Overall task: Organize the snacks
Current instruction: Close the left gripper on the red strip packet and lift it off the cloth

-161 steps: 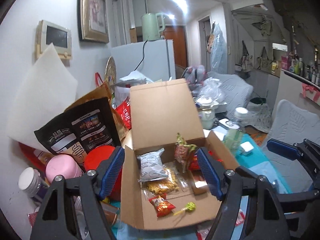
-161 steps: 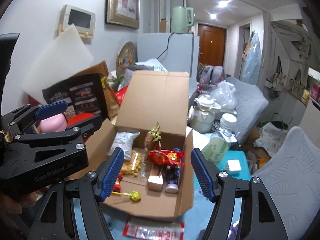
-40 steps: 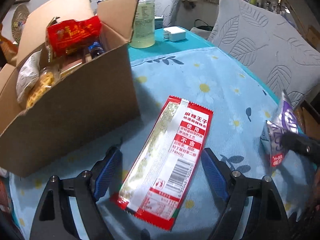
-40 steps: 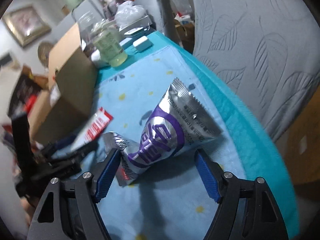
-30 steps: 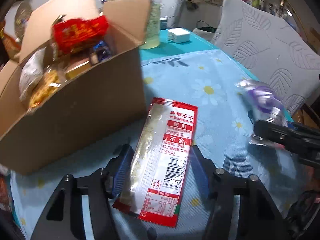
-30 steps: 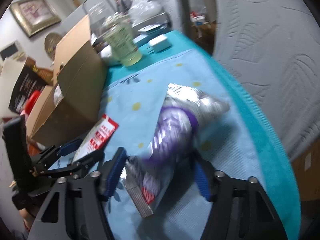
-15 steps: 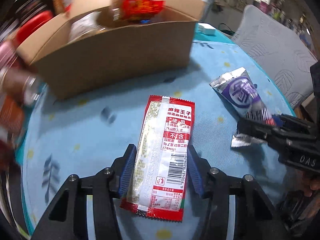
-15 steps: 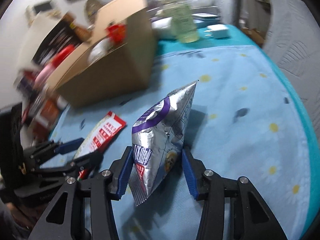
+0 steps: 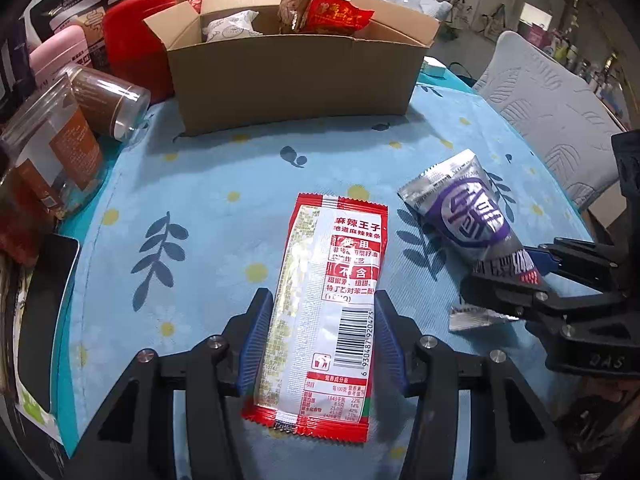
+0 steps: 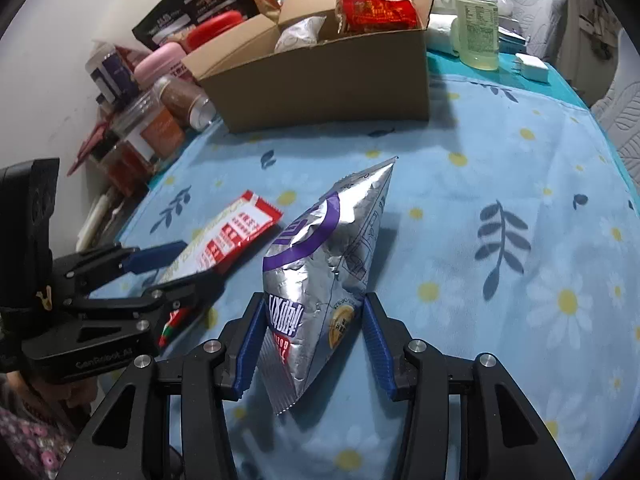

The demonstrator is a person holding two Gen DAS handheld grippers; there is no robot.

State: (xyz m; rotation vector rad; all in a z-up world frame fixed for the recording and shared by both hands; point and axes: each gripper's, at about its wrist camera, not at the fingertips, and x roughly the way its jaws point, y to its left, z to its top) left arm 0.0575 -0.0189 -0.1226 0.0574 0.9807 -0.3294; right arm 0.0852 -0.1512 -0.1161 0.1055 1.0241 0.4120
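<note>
My left gripper (image 9: 320,336) is shut on a long red and white snack packet (image 9: 332,292), held just above the blue flowered tablecloth (image 9: 208,200). My right gripper (image 10: 310,340) is shut on a silver and purple snack bag (image 10: 320,276), held upright. The bag also shows in the left wrist view (image 9: 464,212), and the red packet in the right wrist view (image 10: 232,236). An open cardboard box (image 9: 296,76) with several snacks inside stands at the back of the table; it also shows in the right wrist view (image 10: 320,80).
Jars and tins (image 9: 60,132) crowd the table's left edge, with a red tin (image 9: 132,44) and pink container (image 9: 56,56) behind. A bottle of pale liquid (image 10: 478,16) and a white charger (image 10: 530,66) stand right of the box. A grey chair (image 9: 552,108) is at the right.
Both grippers have closed on their packets and lifted them off the cloth. Both views have swung to face the cardboard box.
</note>
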